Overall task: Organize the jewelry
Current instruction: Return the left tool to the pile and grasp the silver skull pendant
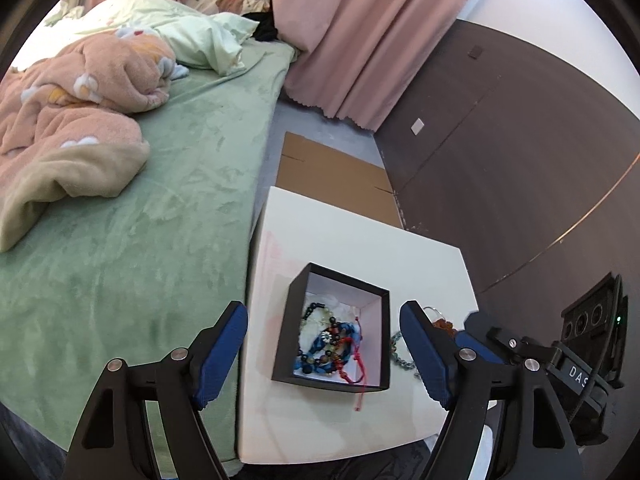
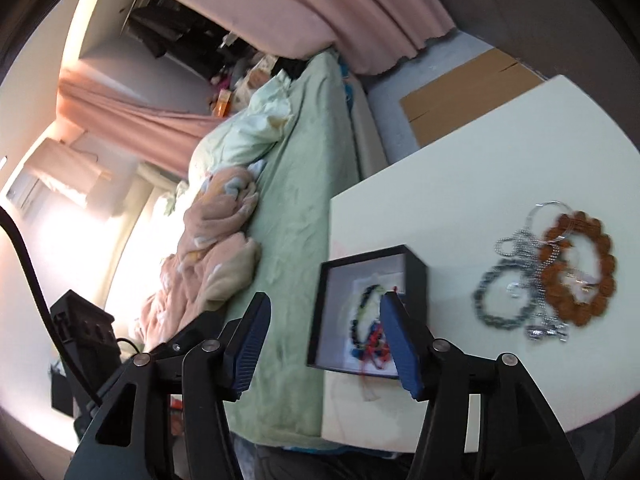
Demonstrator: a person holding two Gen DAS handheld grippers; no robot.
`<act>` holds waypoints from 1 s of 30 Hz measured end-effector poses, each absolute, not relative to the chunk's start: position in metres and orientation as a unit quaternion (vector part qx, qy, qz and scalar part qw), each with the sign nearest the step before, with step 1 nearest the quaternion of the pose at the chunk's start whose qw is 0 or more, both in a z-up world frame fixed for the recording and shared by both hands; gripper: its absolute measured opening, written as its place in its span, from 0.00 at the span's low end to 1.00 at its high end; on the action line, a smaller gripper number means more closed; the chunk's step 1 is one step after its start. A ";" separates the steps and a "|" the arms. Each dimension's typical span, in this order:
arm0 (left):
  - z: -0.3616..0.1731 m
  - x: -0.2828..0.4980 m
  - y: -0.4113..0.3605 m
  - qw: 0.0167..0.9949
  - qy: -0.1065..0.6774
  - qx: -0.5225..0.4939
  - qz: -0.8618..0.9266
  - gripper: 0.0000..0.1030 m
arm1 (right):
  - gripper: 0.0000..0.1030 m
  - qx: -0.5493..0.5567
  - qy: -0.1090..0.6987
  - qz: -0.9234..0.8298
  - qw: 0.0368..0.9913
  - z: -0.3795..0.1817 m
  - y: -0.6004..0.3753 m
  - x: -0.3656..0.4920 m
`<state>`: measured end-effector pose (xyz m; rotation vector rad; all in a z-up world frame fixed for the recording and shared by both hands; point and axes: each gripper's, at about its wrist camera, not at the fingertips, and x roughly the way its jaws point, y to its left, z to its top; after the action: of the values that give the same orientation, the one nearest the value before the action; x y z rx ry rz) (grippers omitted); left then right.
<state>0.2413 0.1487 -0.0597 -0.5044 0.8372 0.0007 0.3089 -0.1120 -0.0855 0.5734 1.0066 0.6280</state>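
A black open box (image 1: 338,280) (image 2: 416,276) sits on the white table (image 1: 360,232) (image 2: 460,168) near its bed-side edge. Several bracelets (image 1: 330,344) (image 2: 370,332) lie tangled inside, and a red cord (image 1: 359,394) trails over the front rim. More jewelry lies loose on the table: a brown beaded bracelet (image 2: 578,268), a grey beaded bracelet (image 2: 502,300) and a silver chain (image 2: 532,248). My left gripper (image 1: 324,356) hovers over the box, open, with nothing between its fingers. My right gripper (image 2: 324,348) is open and empty at the box's near left side.
A bed with a green sheet (image 1: 140,220) (image 2: 296,208) and a pink blanket (image 1: 68,128) borders the table. Flat cardboard (image 1: 332,176) (image 2: 460,96) lies on the floor beyond. Pink curtains (image 1: 360,32) and a dark wall panel (image 1: 520,152) stand behind.
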 end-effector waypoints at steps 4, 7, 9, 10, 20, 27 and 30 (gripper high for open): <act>-0.060 0.244 0.132 0.883 0.405 -0.236 -0.012 0.77 | 0.58 0.282 0.460 0.265 0.799 -0.088 -0.149 0.300; -0.059 0.246 0.115 0.884 0.407 -0.228 -0.025 0.77 | 0.68 0.286 0.453 0.244 0.808 -0.088 -0.176 0.296; -0.059 0.249 0.103 0.884 0.411 -0.220 -0.032 0.77 | 0.68 0.291 0.447 0.229 0.814 -0.088 -0.195 0.293; -0.060 0.250 0.097 0.884 0.413 -0.217 -0.034 0.77 | 0.68 0.292 0.445 0.224 0.816 -0.088 -0.203 0.291; -0.060 0.260 0.045 0.886 0.427 -0.172 -0.063 0.77 | 0.68 0.319 0.442 0.200 0.814 -0.103 -0.254 0.286; -0.074 0.270 0.005 0.880 0.456 -0.109 -0.076 0.77 | 0.68 0.330 0.444 0.197 0.809 -0.117 -0.274 0.283; -0.085 0.272 -0.008 0.875 0.469 -0.085 -0.078 0.71 | 0.68 0.332 0.448 0.197 0.806 -0.126 -0.278 0.283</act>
<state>0.2720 -0.0081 -0.0850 -0.1775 0.9797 -0.1637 0.2834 -0.2779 -0.1255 0.7110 0.9594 0.4206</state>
